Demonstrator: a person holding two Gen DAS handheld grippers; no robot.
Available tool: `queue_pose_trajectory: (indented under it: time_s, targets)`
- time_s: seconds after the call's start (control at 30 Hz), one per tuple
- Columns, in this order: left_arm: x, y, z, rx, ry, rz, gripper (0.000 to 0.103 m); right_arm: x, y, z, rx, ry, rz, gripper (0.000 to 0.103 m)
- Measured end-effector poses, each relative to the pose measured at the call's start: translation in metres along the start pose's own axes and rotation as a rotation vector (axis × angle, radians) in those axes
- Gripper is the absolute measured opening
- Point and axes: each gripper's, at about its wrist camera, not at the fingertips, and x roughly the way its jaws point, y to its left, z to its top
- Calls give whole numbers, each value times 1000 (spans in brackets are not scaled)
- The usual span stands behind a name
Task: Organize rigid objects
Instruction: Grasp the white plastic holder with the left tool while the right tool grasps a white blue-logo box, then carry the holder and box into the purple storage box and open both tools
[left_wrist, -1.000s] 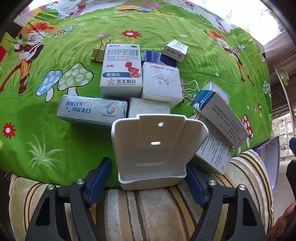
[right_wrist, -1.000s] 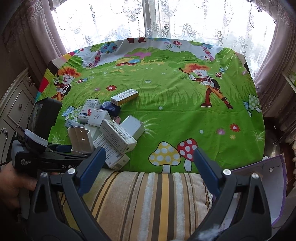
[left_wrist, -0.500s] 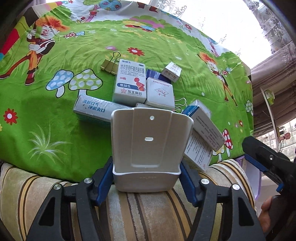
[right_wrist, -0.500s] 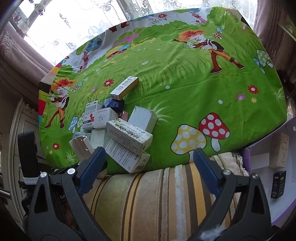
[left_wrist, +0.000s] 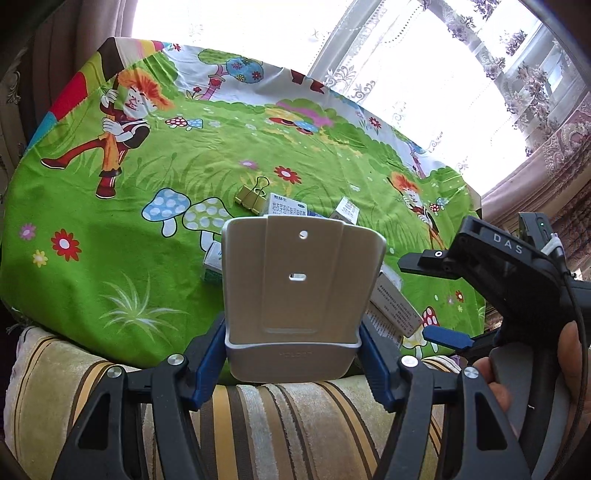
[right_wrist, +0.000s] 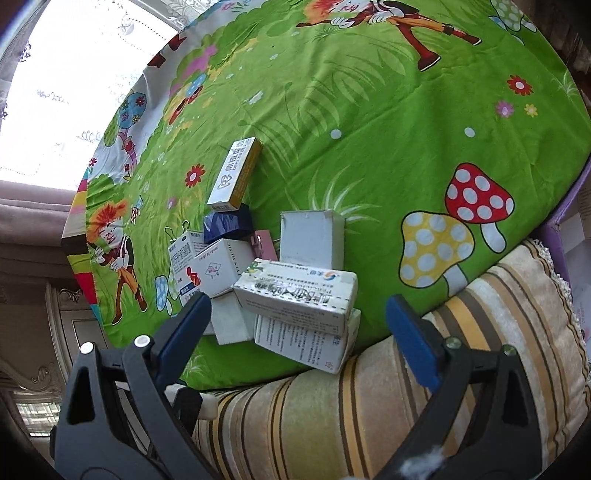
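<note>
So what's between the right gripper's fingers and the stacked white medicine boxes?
Nothing solid: in the right wrist view the open right gripper hovers just over the stacked white medicine boxes, with nothing between.

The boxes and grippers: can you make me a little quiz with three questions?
1. True or false: the left gripper is shut on the white holder.
2. What lies between the right gripper's open jaws? A) a box pile B) a cup C) a spoon
3. Fill in: a gold ____ clip lies on the green cloth.

Key: 1 true; 2 A; 3 binder.
</note>
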Motion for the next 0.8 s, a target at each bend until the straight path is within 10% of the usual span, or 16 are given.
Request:
queue_pose_trajectory:
  time_s: [0.8]
  targets:
    - [6,14,0,-61,3,-14,66,24,19,-3,-109,-28,-161,81]
